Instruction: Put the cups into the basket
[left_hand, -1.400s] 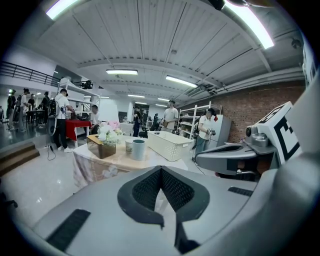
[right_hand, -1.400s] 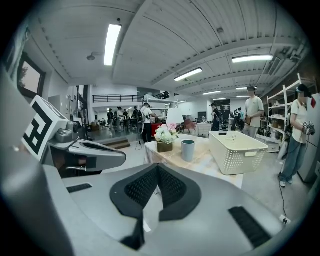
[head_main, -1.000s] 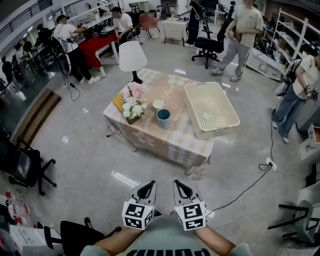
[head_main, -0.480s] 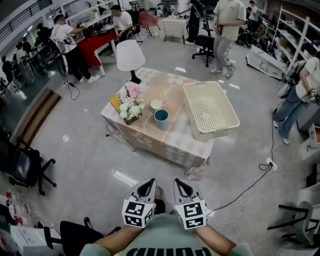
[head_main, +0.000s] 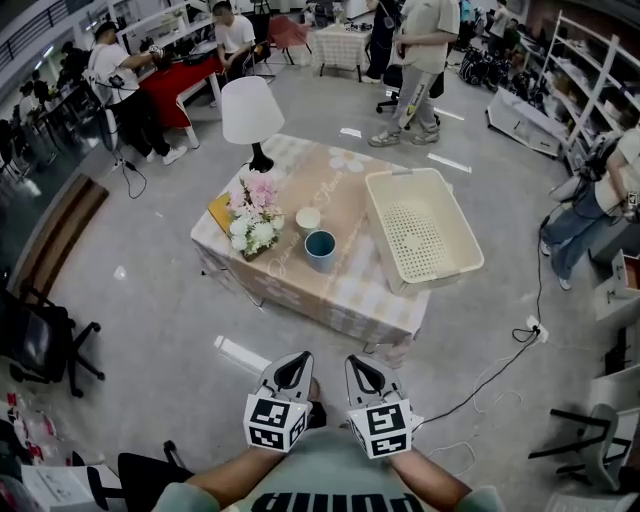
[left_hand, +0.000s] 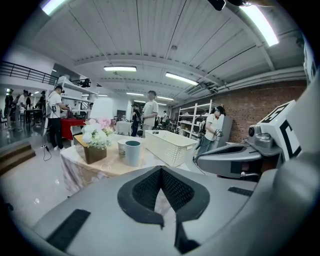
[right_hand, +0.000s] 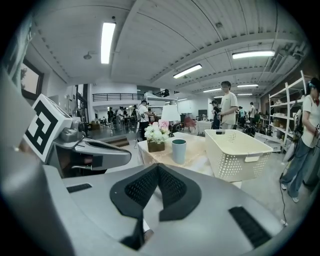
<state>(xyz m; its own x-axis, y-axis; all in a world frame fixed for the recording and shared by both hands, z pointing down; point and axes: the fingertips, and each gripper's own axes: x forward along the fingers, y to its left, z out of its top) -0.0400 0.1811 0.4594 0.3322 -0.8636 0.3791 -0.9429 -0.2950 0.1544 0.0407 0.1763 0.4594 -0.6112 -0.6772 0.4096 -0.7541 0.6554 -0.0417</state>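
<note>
The blue cup (head_main: 321, 250) stands well ahead of both tools, slightly to the left of the left tool's line, and the smaller white cup (head_main: 308, 219) stands just beyond it on the far side, so close that I cannot tell whether they touch; both are on the table (head_main: 345, 295), not yet in the basket (head_main: 470, 262). Each cup is upright, its long axis vertical and its mouth facing the ceiling. The basket lies ahead and to the right of the right tool, open side up, its long side running away from the tools, and its right side seems to reach past the table's edge. A box of flowers (head_main: 250, 220) sits just to the left of the cups, with a lamp (head_main: 249, 110) farther off. The left tool (head_main: 296, 362) and the right tool (head_main: 356, 364) hang side by side, far short of the table, each with its jaws pressed together on nothing. The likely trouble: the cups stand so near each other that spread jaws closing on the blue one may nudge the white one over or brush the flowers, and a pinch near the rim could let a cup tilt and slip on the way across
</note>
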